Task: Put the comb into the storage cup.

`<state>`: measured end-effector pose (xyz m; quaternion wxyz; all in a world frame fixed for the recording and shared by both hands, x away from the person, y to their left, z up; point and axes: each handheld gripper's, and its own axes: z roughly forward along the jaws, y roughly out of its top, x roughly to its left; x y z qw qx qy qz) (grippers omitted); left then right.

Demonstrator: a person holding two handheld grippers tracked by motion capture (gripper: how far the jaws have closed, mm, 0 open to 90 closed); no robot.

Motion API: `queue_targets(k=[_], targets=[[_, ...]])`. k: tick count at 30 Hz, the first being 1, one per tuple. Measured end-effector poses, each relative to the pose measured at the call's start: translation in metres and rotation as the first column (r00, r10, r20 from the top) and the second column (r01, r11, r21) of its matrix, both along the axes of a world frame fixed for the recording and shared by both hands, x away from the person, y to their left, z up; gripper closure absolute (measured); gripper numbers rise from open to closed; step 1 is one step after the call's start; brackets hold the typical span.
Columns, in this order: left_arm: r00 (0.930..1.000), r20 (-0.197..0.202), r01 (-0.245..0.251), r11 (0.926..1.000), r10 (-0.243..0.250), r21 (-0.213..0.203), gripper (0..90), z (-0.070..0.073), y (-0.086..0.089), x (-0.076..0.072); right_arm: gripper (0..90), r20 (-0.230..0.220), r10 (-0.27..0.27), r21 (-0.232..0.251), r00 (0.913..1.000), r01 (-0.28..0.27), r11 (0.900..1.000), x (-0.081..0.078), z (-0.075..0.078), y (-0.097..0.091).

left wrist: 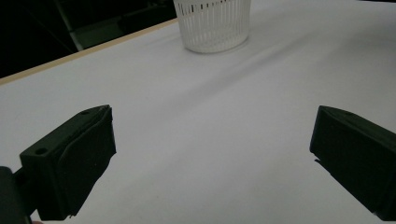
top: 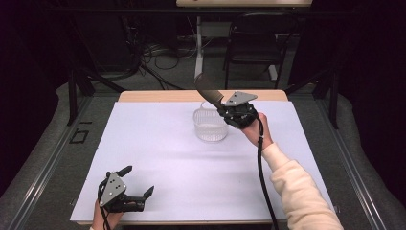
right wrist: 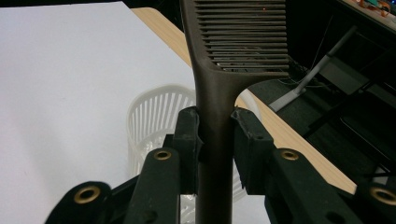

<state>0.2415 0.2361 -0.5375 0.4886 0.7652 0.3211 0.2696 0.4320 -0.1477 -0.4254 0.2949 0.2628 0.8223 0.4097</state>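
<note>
A dark brown comb (right wrist: 219,70) stands clamped by its handle between the jaws of my right gripper (right wrist: 215,135). In the high view the comb (top: 207,89) sticks up and to the left from the right gripper (top: 225,108), just above the rim of a white slatted basket (top: 209,124). The basket (right wrist: 154,116) sits directly below the jaws in the right gripper view. My left gripper (top: 139,181) rests open near the table's front left corner, its jaws wide apart with nothing between them. Far ahead of the left gripper (left wrist: 210,154) stands the basket (left wrist: 212,23).
White paper (top: 158,153) covers the wooden table (top: 158,96). A black folding chair (top: 253,45) and cables lie on the floor beyond the far edge. Dark rails run along both sides of the table.
</note>
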Motion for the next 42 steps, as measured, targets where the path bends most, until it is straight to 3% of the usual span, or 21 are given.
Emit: queue_targets(k=[29, 42], targets=[[1.0000, 0.004, -0.005, 1.0000, 0.005, 0.002, 0.2, 0.000, 0.000, 0.000, 72.9, 0.058, 0.002, -0.019, 0.9983, -0.001, 0.9998, 0.016, 0.001, 0.013], [1.0000, 0.004, -0.006, 1.0000, 0.006, 0.004, 0.2, 0.000, 0.000, -0.001, 73.0, 0.074, -0.007, -0.006, 0.9972, 0.007, 1.0000, 0.021, -0.002, 0.015]])
